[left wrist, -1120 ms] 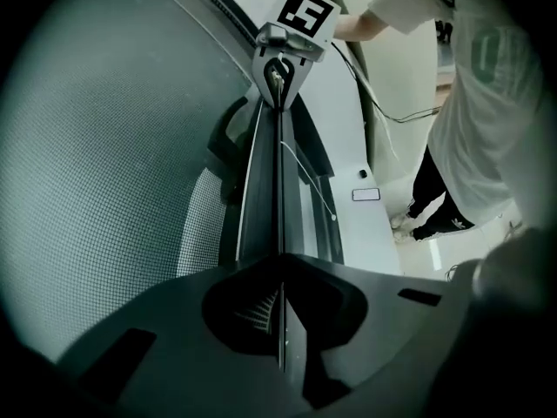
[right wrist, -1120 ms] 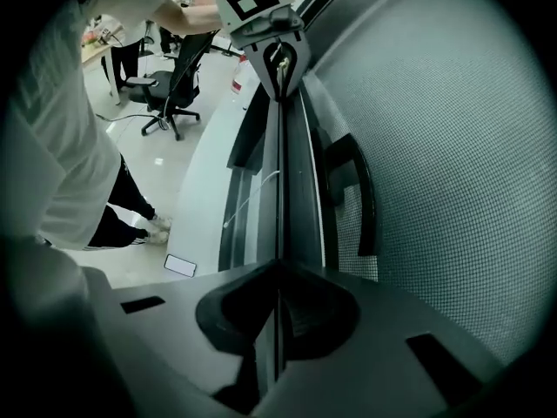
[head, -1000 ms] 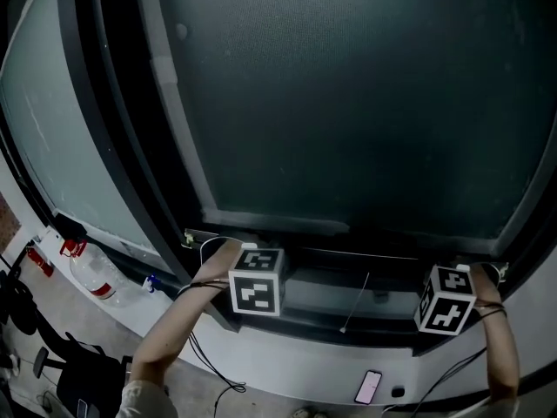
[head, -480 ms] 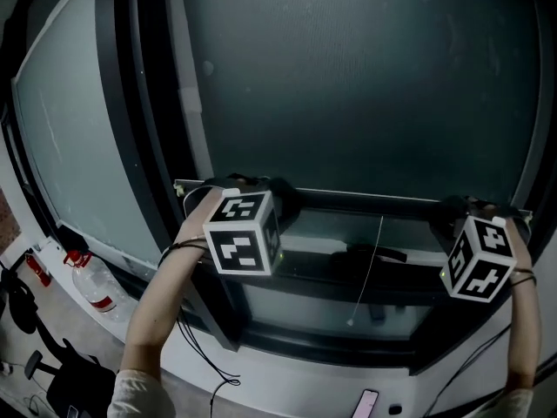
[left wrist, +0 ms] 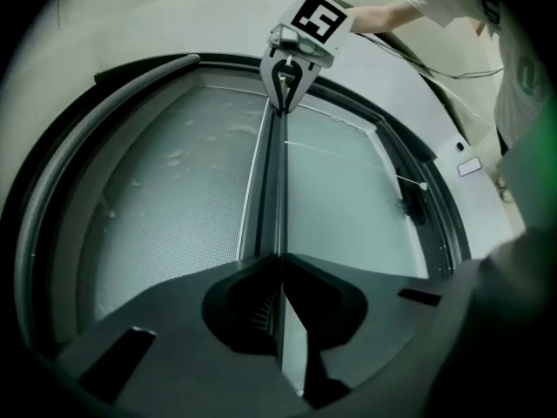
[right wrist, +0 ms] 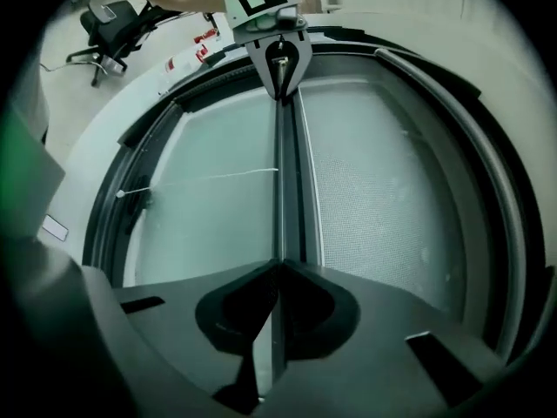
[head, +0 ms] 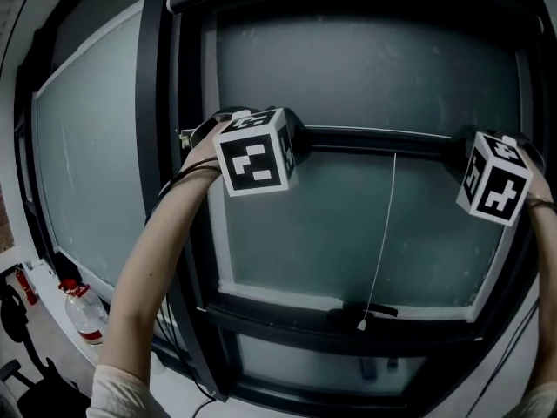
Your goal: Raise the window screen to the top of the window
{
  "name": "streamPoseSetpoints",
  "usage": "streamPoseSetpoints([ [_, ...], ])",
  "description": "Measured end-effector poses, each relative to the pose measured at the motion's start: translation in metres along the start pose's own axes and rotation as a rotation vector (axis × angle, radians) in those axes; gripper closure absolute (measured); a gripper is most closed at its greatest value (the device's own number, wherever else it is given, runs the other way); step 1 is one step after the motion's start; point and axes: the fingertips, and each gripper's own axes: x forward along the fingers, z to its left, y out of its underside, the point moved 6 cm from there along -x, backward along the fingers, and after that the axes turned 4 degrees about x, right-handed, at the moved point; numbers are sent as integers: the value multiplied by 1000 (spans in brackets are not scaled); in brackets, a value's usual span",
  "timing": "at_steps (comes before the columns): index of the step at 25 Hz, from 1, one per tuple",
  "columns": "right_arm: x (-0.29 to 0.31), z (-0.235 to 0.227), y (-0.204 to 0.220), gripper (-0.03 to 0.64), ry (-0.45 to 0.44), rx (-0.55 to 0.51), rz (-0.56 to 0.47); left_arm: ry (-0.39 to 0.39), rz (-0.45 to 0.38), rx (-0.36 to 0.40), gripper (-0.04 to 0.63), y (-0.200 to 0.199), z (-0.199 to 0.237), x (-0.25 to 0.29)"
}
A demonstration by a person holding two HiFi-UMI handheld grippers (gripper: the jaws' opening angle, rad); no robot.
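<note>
The window screen's dark bottom bar [head: 374, 139] runs level across the upper part of the window, with grey mesh [head: 365, 68] above it and bare glass below. My left gripper [head: 294, 138] is shut on the bar's left end, and my right gripper [head: 459, 151] is shut on its right end. In the left gripper view the bar [left wrist: 277, 172] runs from my shut jaws up to the right gripper [left wrist: 284, 90]. The right gripper view mirrors this: the bar [right wrist: 285, 172] leads to the left gripper [right wrist: 278, 75]. A thin pull cord [head: 383, 233] hangs from the bar.
The black window frame [head: 161, 190] stands at the left and a lower sash rail with a latch [head: 361, 310] below. A plastic bottle [head: 77, 310] stands on the sill at lower left. An office chair [right wrist: 109, 24] is on the floor behind.
Both grippers have risen with the screen bar, from just above the sill to the upper part of the window. More bare glass shows below the bar.
</note>
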Motion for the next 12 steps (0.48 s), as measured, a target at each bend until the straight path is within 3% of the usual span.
streamPoseSetpoints([
  [7, -17, -113, -9, 597, 167, 5, -6, -191, 15, 47, 577, -4, 111, -26],
  [12, -24, -161, -17, 597, 197, -4, 20, -198, 69, 38, 577, -10, 158, -34],
])
